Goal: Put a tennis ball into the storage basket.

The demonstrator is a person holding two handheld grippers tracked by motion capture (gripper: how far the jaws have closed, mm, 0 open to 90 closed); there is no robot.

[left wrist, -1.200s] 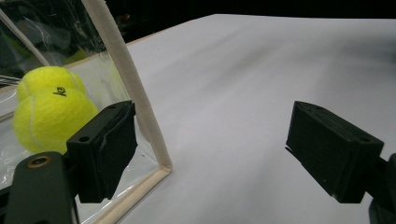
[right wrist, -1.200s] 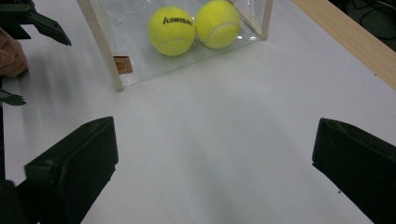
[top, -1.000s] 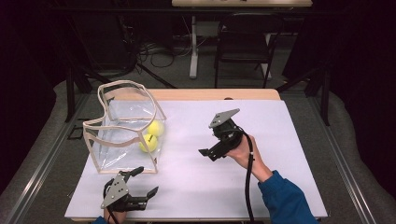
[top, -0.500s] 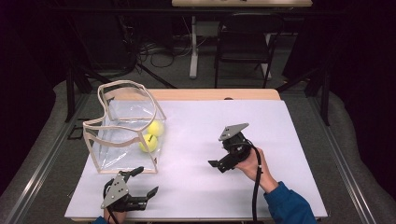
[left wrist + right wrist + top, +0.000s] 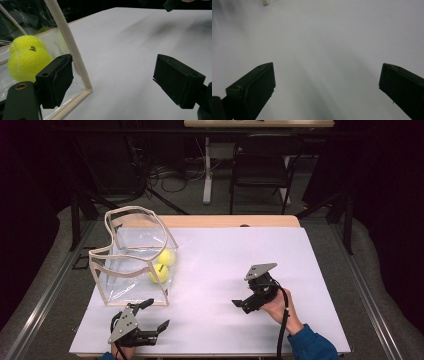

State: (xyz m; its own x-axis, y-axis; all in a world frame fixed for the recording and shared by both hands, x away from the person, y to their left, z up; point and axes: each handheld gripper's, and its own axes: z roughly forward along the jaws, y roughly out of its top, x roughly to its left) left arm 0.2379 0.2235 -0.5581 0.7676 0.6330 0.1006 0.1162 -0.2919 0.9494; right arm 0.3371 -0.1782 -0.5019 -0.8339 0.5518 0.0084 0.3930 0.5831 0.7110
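Here, both grippers were empty and wide apart at the jaws. The left gripper (image 5: pixel 156 315) sat at about seven o'clock on the white table (image 5: pixel 220 255), near its front edge, just in front of the near corner of the clear bag (image 5: pixel 131 270), close to it but not touching. In the left gripper view its jaws stood spread, one of them lying in front of the bag's cream-trimmed corner edge. Two yellow tennis balls (image 5: pixel 163 266) lay inside the bag, touching each other, against its right-hand wall; in the left gripper view they (image 5: pixel 26 60) showed through the clear plastic. The bag stood upright at about nine o'clock on the table. The right gripper (image 5: pixel 242 305) was at about four o'clock, well apart from the bag, held in a hand (image 5: pixel 281 309), its jaws likewise spread over bare table.
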